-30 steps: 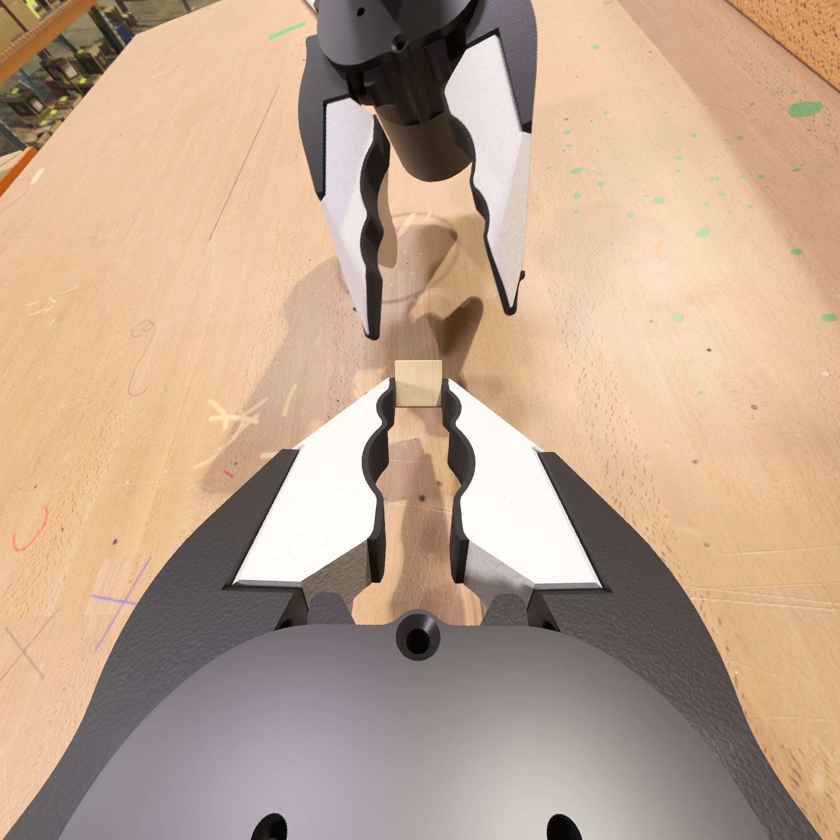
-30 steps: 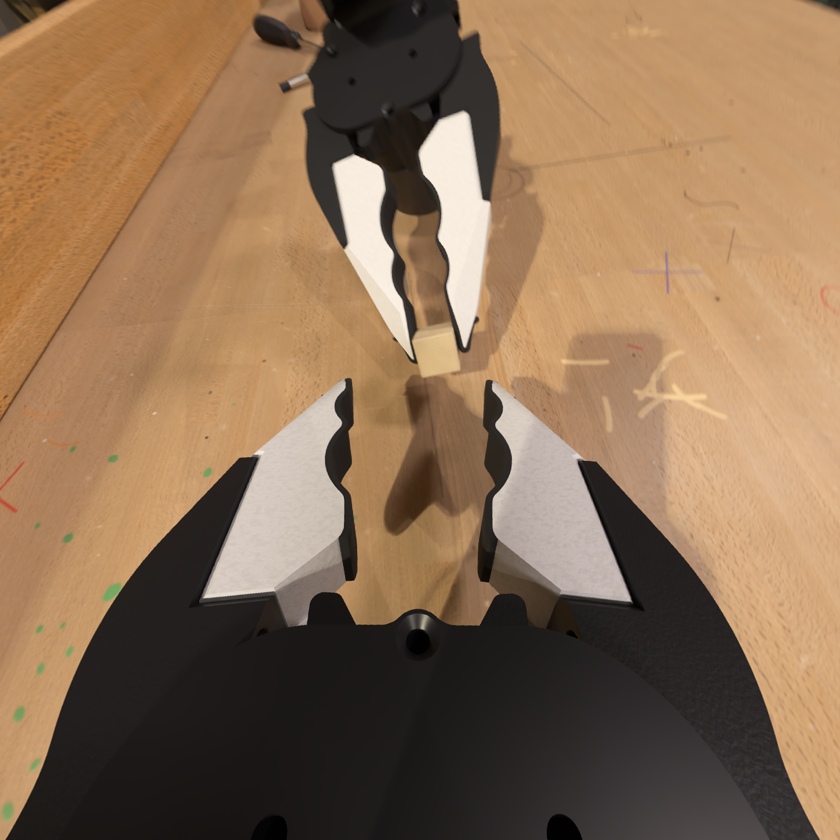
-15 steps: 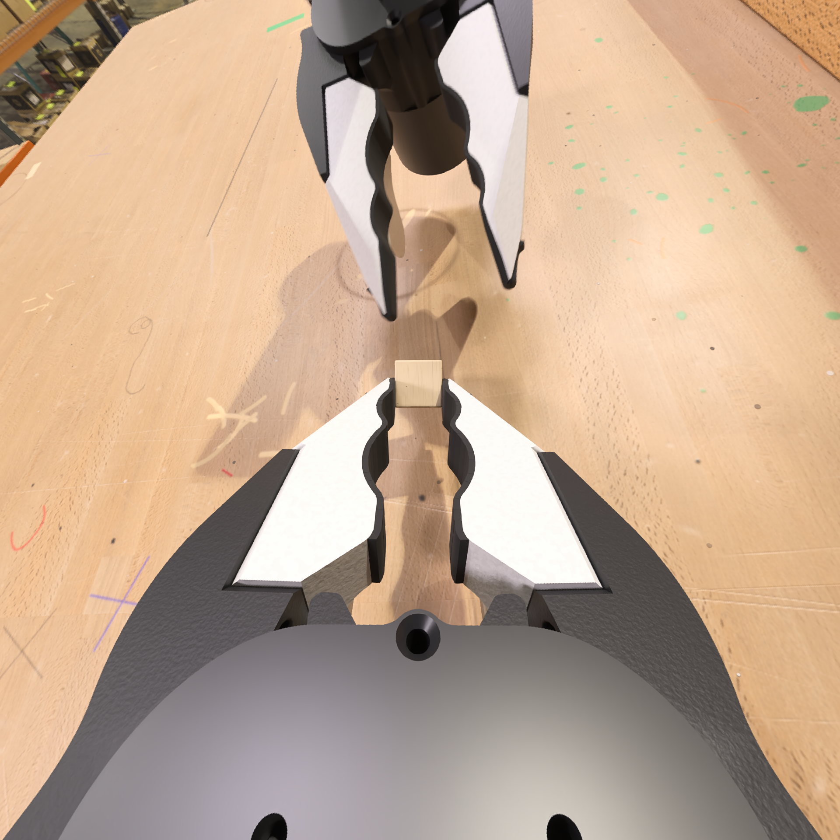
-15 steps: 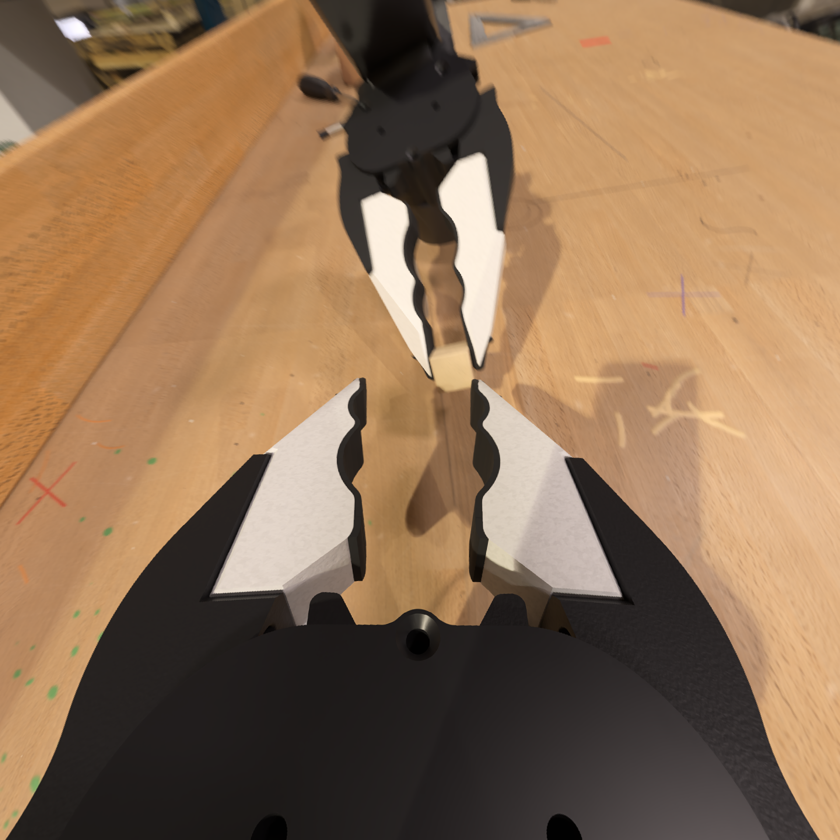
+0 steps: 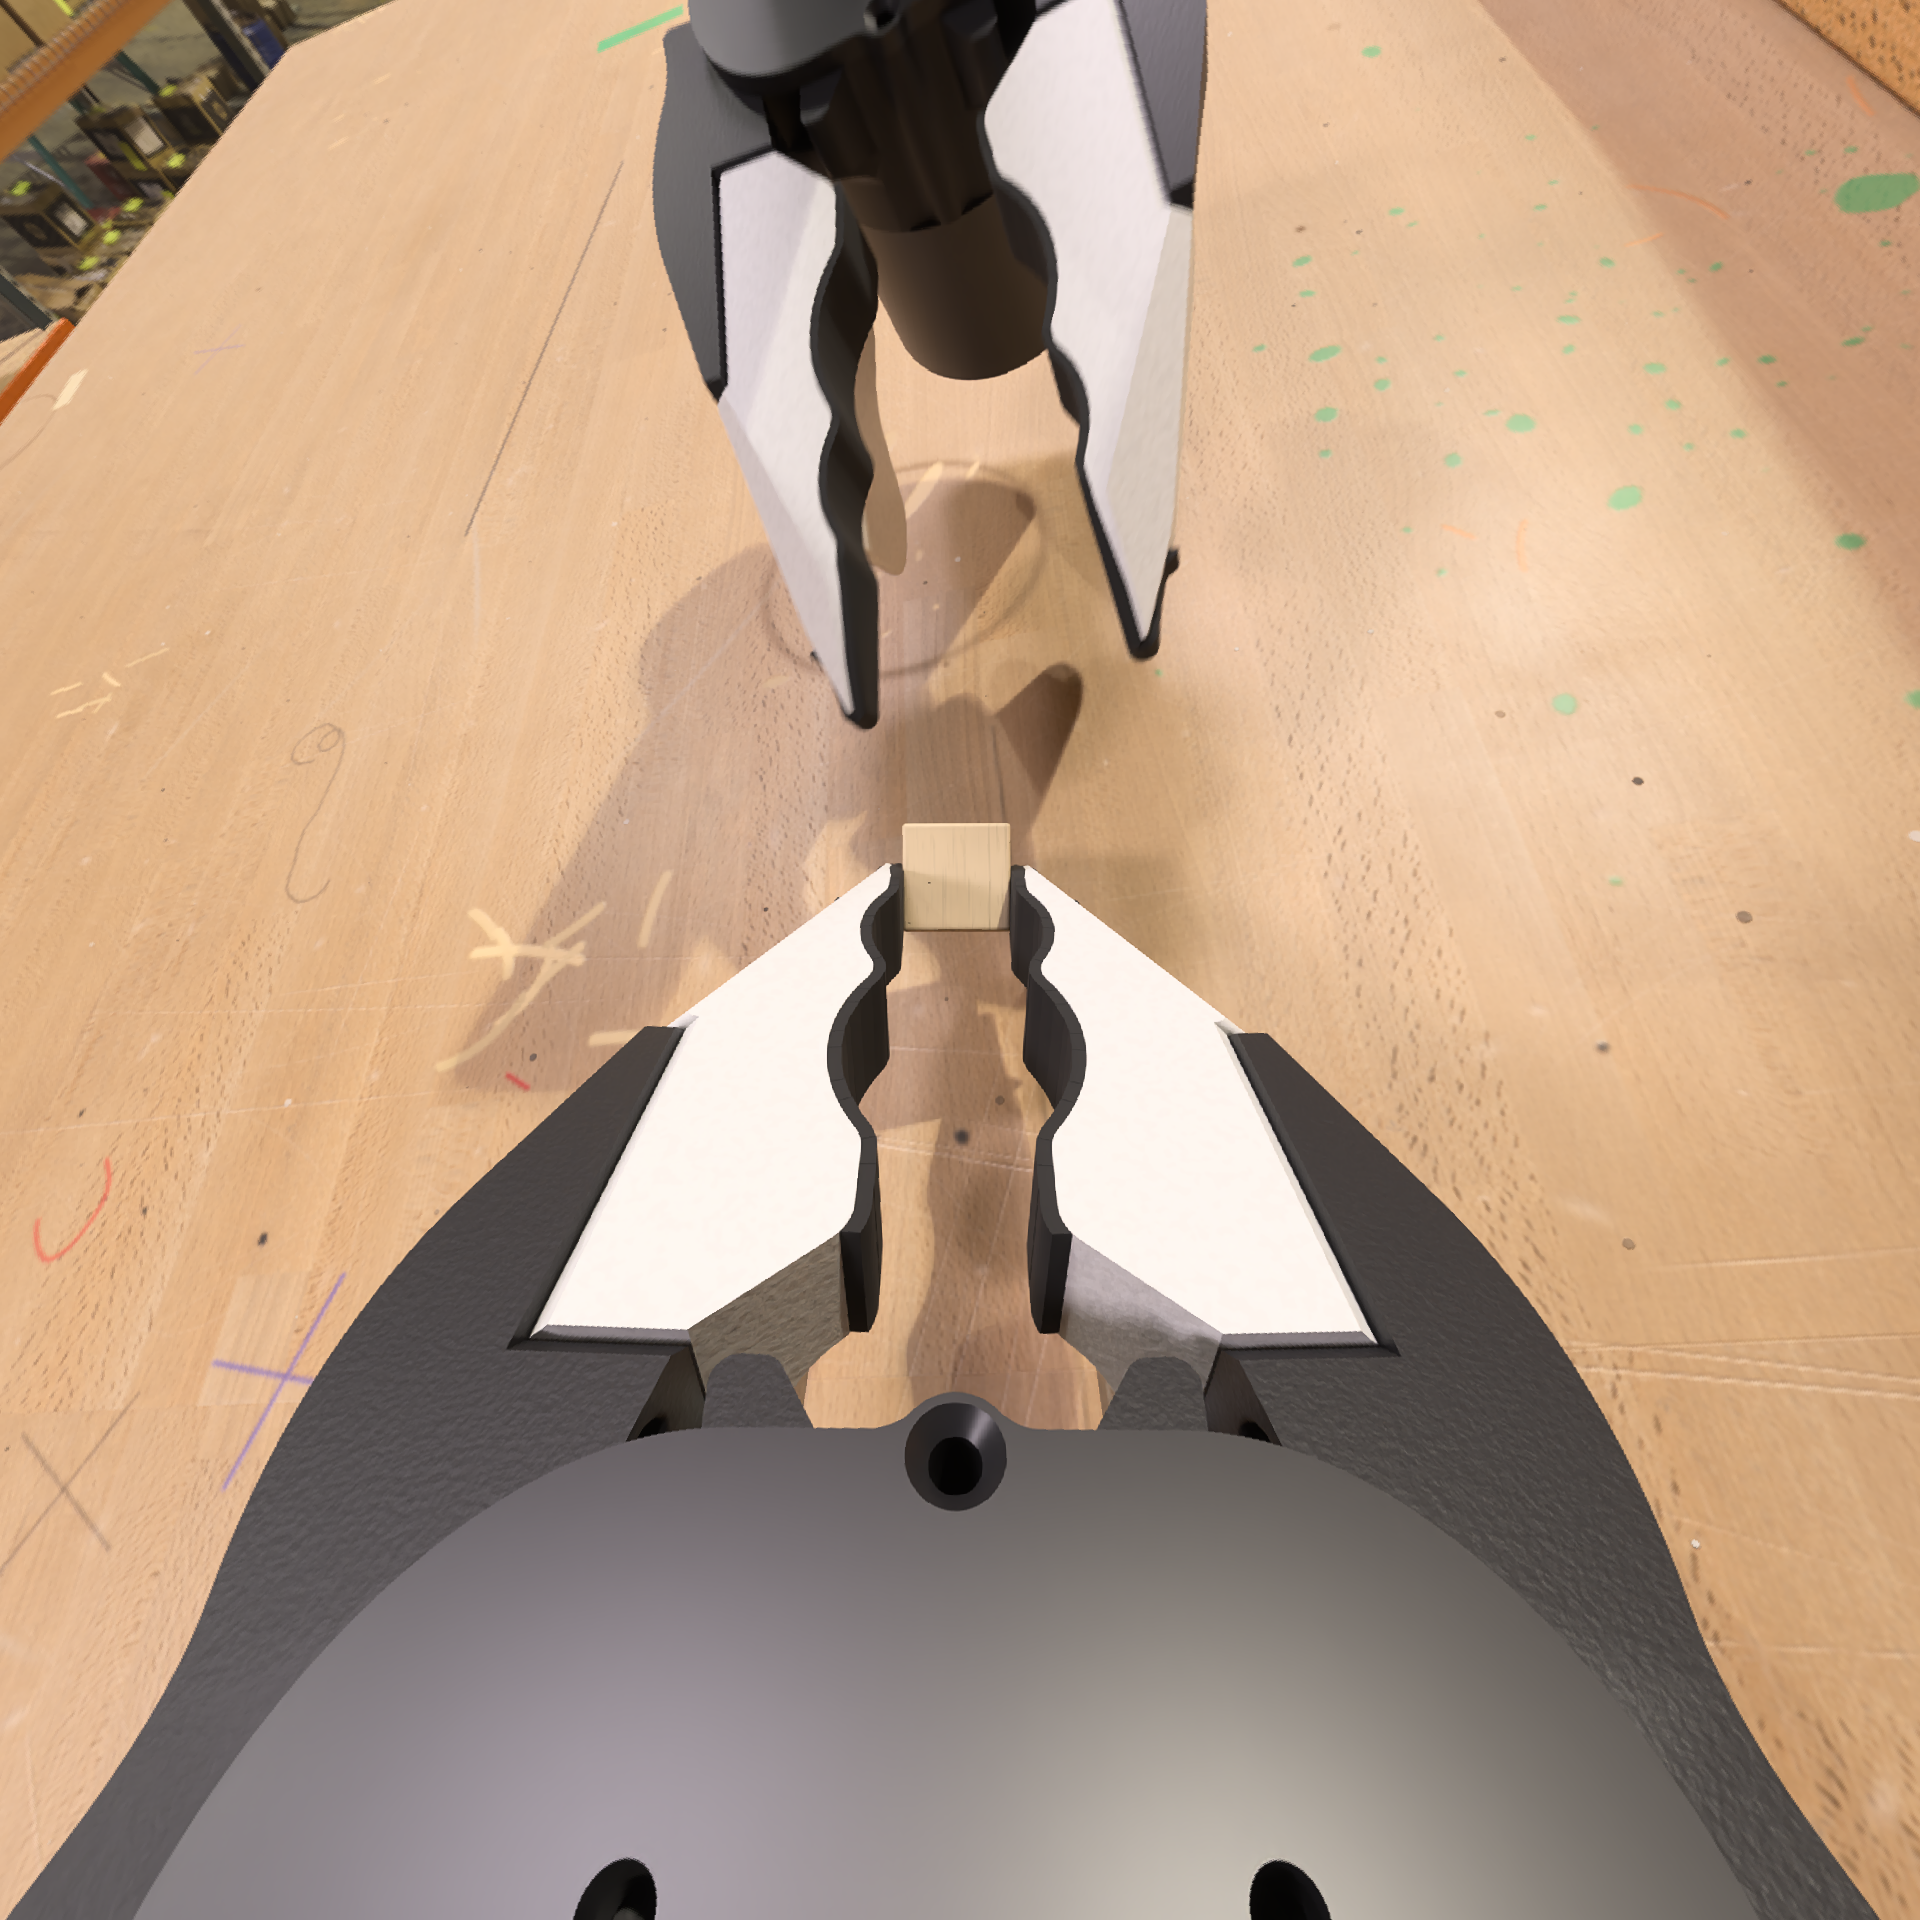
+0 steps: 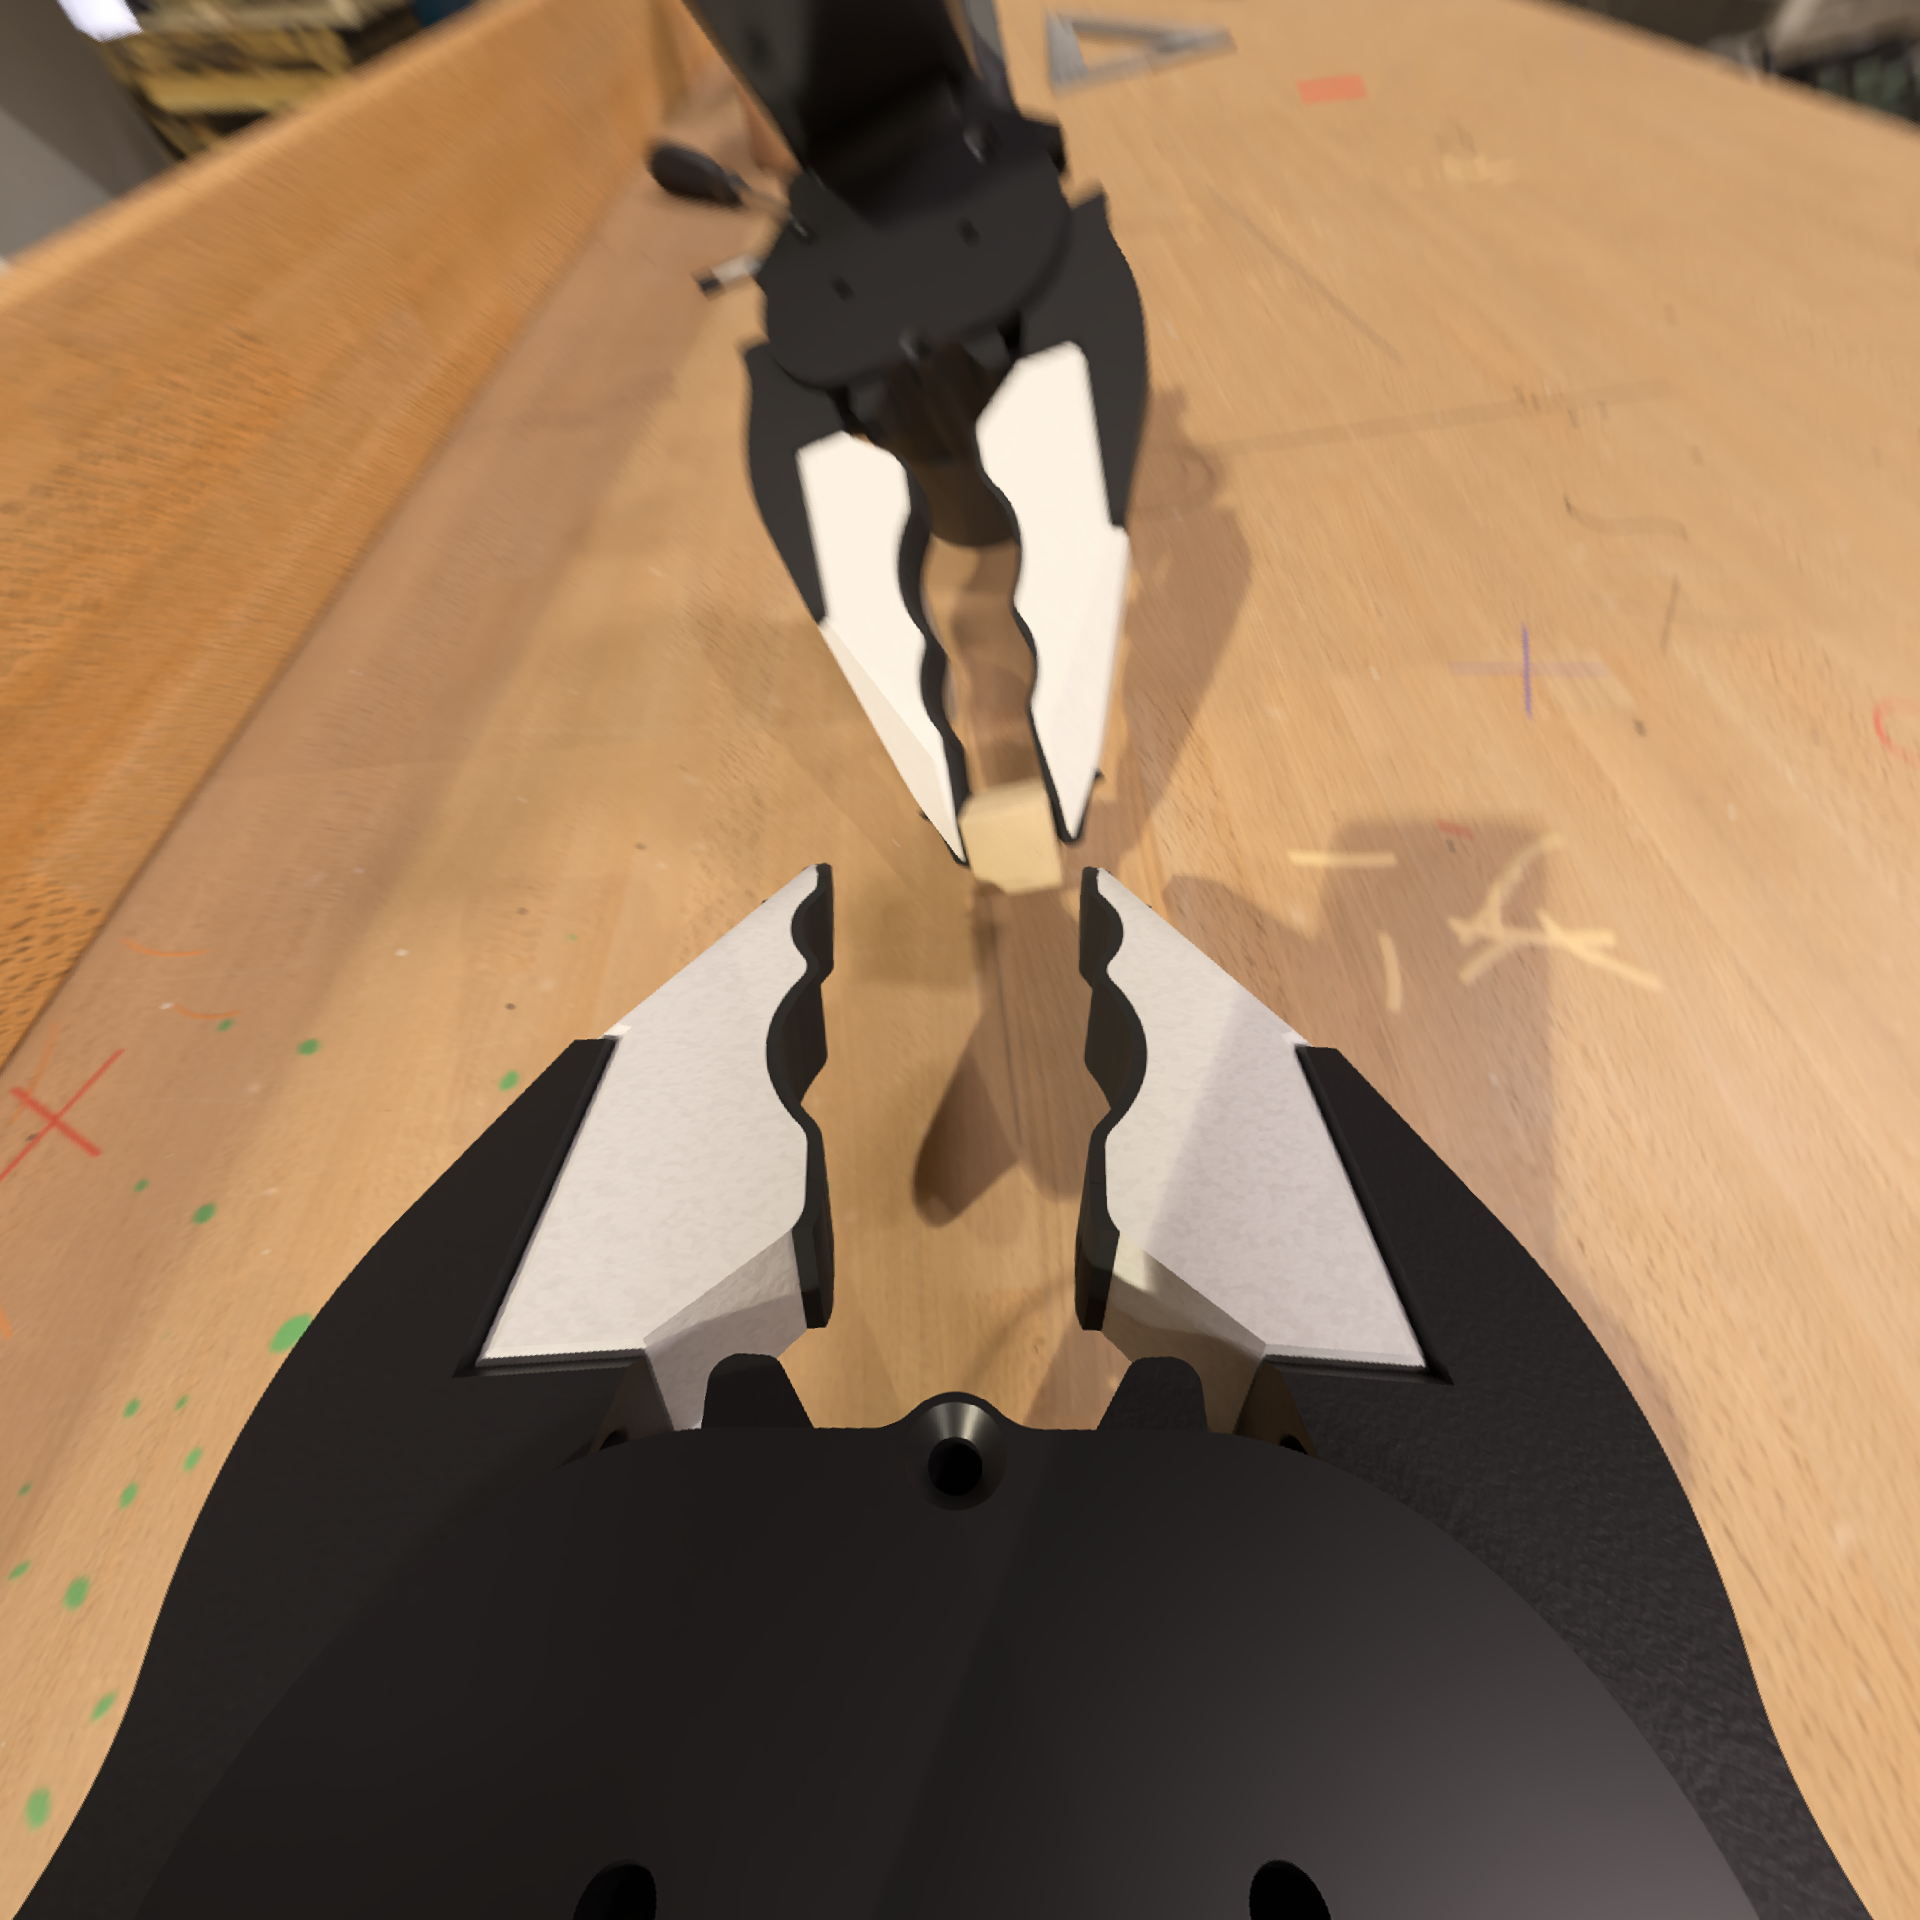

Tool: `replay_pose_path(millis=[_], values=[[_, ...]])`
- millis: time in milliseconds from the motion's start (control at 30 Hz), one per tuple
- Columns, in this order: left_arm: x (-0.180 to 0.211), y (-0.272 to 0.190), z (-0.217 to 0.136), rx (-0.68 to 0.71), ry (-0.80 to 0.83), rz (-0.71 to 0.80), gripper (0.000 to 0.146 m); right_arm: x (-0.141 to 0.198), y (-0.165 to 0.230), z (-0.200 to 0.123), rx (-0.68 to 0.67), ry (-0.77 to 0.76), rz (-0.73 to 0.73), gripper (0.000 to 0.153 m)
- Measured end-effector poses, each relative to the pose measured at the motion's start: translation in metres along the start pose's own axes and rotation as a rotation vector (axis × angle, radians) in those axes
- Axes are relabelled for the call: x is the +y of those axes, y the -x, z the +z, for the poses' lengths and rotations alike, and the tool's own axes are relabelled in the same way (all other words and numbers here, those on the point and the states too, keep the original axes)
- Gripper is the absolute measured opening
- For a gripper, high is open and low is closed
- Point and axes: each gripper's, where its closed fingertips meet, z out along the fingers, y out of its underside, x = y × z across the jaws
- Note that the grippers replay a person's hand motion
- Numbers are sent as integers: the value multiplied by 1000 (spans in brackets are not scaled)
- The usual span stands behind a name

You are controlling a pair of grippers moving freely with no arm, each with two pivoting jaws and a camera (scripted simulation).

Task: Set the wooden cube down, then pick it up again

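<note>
Wooden cube (image 5: 956, 876) is clamped between the tips of the left gripper (image 5: 956, 896), low over the table (image 5: 312, 468); whether it touches the surface cannot be told. Left gripper's jaws are narrowed onto the cube's two sides. In the right wrist view the left gripper (image 6: 1013, 821) slants steeply down with the cube (image 6: 1013, 847) at its tips. Right gripper (image 6: 956, 883) faces it, just short of the cube, jaws parted and holding nothing, tips above the table (image 6: 1558, 312). A dark-handled tool (image 6: 691, 171) lies far behind.
</note>
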Motion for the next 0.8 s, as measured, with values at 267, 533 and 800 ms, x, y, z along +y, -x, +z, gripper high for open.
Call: replay_pose_path(millis=[267,533,800], values=[[-1,1,-1,0,-7,-12,19,13,-4,5,5,102,35,51],[-1,1,-1,2,-6,-14,19,-1,0,-4,-70,-24,116,44],[-1,1,-1,4,-7,-17,19,8,0,-3,-75,39,133,46]])
